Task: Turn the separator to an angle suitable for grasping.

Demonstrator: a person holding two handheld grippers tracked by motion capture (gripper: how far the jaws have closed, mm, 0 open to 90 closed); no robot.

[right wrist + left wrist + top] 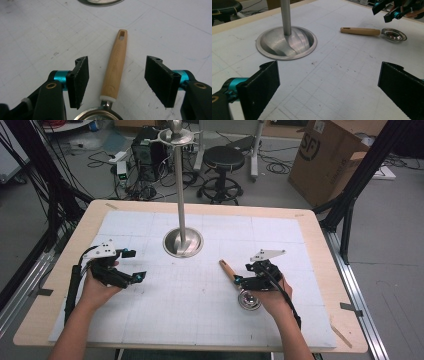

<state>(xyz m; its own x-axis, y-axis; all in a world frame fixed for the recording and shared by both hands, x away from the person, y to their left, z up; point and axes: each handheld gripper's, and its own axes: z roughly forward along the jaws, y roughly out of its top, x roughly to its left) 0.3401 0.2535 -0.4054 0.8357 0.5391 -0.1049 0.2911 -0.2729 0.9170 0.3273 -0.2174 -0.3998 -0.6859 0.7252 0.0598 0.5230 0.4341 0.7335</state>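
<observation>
Approach step: right tool (pixel 116 82) spread, jaws astride wooden spoon handle (pixel 116 66) near counter's (pixel 65 270) right edge, untouched. Next, probably lower and pinch. Left tool (pixel 329 92) spread, idle.

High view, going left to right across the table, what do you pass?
left gripper → stand base → wooden spoon handle → right gripper

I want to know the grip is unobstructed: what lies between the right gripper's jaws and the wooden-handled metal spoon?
Nothing. In the right gripper view the open right gripper straddles the wooden-handled metal spoon, with bare white gridded mat either side of the handle.
</observation>
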